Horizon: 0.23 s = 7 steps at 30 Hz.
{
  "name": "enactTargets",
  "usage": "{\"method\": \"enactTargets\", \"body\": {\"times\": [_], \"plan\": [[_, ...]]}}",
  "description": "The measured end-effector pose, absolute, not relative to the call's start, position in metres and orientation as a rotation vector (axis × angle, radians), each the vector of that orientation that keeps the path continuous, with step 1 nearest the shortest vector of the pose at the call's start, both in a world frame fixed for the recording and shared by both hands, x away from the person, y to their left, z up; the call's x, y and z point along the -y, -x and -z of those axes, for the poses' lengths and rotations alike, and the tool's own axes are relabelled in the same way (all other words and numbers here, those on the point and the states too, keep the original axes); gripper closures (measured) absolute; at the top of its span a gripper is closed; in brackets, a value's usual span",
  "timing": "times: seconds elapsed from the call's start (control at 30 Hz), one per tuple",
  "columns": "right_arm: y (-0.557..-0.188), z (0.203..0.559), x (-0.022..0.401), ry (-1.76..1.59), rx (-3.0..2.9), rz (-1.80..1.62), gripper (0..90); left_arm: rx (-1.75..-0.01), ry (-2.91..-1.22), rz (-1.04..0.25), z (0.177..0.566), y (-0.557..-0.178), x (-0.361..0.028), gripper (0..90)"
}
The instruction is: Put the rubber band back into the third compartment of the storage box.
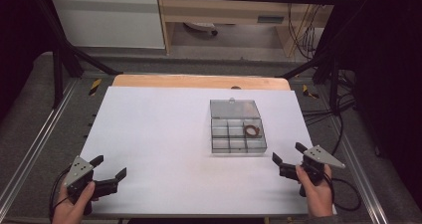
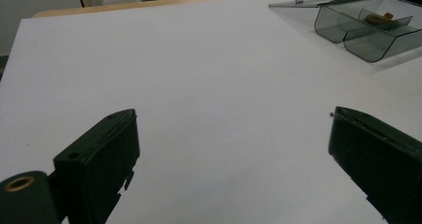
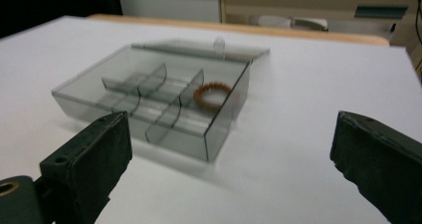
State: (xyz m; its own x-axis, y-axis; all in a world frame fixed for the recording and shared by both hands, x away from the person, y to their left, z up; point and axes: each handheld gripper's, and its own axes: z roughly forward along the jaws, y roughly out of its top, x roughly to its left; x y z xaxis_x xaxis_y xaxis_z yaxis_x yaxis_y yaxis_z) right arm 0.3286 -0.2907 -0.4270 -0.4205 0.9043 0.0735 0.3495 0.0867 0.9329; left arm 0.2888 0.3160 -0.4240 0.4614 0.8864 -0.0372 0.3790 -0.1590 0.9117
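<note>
Box [image 1: 237, 128] lies just beyond right gripper [image 1: 287, 159]; both grippers' jaws gape wide.

White table sheet [image 1: 164, 134] before a wooden cabinet [image 1: 224, 10].

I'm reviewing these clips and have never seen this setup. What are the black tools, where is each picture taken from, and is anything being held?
A person holds a hand-held two-jaw tool in each hand: the left gripper and the right gripper. The high view looks down on the white table. The gripper views come from cameras riding on each tool, looking along its black jaws. On the table lies a clear smoky-grey plastic compartment box with its lid open flat behind it. One corner compartment holds a brown ridged ring. Both grippers are open and hold nothing; the right one is nearer the box.
</note>
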Motion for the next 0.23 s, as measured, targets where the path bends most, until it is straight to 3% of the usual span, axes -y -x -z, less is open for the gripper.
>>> {"method": "enactTargets", "body": {"times": [0.23], "plan": [[-0.342, 0.446, 0.282, -1.293, -1.92, -1.284, 3.0, -1.081, -1.742, -0.653, 0.423, -0.289, -0.316, 5.9]]}}
